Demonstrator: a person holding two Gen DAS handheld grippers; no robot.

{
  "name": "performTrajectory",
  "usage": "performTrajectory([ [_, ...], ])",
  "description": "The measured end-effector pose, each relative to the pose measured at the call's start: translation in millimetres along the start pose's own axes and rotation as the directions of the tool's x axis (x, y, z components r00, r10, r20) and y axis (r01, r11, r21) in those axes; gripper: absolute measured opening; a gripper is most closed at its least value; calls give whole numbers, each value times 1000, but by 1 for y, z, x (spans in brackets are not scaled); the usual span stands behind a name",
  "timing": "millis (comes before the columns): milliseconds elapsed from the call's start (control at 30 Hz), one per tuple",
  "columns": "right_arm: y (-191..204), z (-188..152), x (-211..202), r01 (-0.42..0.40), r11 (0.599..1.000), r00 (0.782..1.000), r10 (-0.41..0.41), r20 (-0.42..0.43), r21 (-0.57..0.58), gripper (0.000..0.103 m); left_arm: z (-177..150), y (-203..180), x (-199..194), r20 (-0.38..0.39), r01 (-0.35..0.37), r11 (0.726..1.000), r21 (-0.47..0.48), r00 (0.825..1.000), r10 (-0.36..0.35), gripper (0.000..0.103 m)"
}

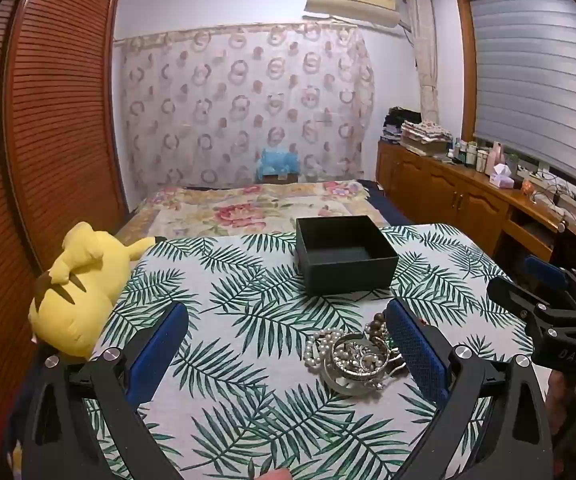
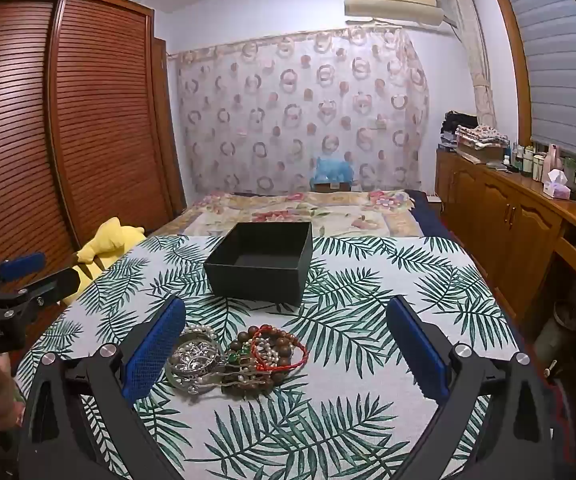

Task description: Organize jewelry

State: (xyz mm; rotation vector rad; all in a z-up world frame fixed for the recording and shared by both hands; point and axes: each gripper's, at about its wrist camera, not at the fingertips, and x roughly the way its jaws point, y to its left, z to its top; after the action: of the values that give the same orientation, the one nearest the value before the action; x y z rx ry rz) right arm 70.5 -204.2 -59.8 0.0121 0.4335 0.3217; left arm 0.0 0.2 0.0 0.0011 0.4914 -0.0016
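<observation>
Leaf-print table (image 2: 367,400), black box (image 2: 262,264) behind jewelry pile (image 2: 236,356), plush (image 1: 76,292) left — both jaws apart.

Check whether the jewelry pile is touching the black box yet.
Apart. The right wrist view shows bare leaf-print cloth between the jewelry pile and the black box behind it.

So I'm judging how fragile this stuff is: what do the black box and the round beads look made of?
The black box looks like matte cardboard: flat, thin walls, no shine. The brown beads look like polished wood: dark, with soft highlights, though glazed plastic is possible.
</observation>
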Motion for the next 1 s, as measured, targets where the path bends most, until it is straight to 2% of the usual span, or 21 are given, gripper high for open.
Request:
performTrajectory([
  [1000, 1, -1, -2, -5, 1000, 1000, 5, 8, 5, 101, 0, -4, 1, 3, -2, 1000, 9, 1000, 2, 95],
])
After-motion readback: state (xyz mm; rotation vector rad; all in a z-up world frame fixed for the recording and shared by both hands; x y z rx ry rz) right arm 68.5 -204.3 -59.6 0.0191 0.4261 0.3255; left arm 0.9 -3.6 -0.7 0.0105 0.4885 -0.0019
